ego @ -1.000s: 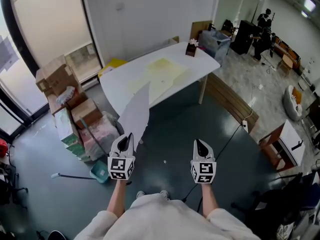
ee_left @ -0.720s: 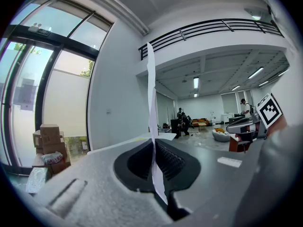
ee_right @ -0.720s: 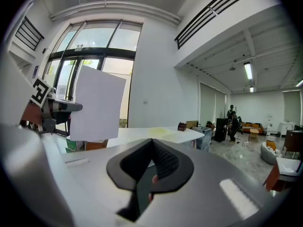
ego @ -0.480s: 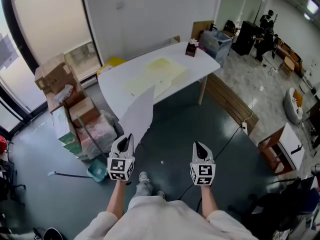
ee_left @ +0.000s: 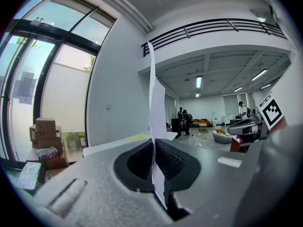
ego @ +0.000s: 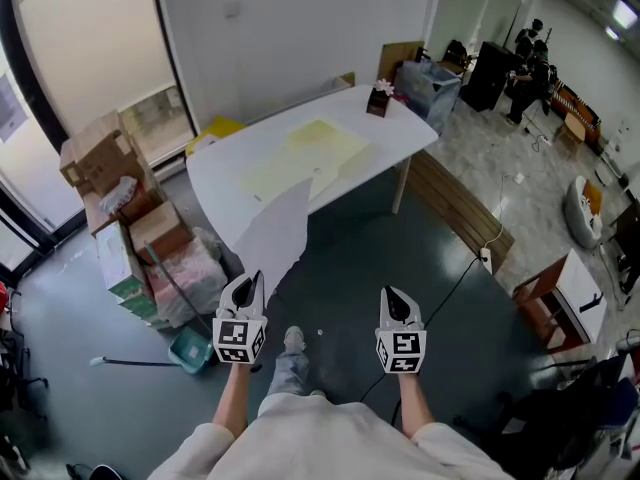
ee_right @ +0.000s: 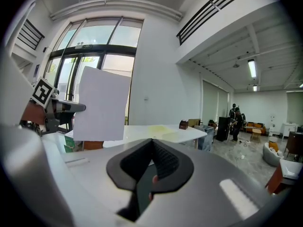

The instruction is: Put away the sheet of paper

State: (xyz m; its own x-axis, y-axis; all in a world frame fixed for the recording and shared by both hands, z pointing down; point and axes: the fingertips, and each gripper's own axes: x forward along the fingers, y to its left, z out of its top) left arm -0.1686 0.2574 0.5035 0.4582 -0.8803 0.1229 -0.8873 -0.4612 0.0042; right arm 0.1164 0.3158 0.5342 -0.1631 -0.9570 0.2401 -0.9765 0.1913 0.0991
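Note:
A white sheet of paper (ego: 275,233) stands upright from my left gripper (ego: 250,284), which is shut on its lower edge. In the left gripper view the sheet (ee_left: 153,98) shows edge-on, pinched between the pads of my left gripper (ee_left: 154,148). My right gripper (ego: 393,298) is level with the left one, a short way to its right, shut with nothing in it. The right gripper view shows the right gripper (ee_right: 151,145) with its jaws together, and the flat face of the sheet (ee_right: 102,105) to the left. Both grippers hang over the dark floor, short of the white table (ego: 225,163).
Pale yellow sheets (ego: 325,140) lie on the table, with a small dark box (ego: 378,98) at its far corner. Cardboard boxes (ego: 100,158) and packages are stacked at the left. A wooden bench (ego: 455,203) runs along the right. People (ego: 530,53) stand far back right.
The person has stepped toward the table, with one foot now forward on the floor. Both grippers keep their places relative to each other, and the sheet stays in the left one.

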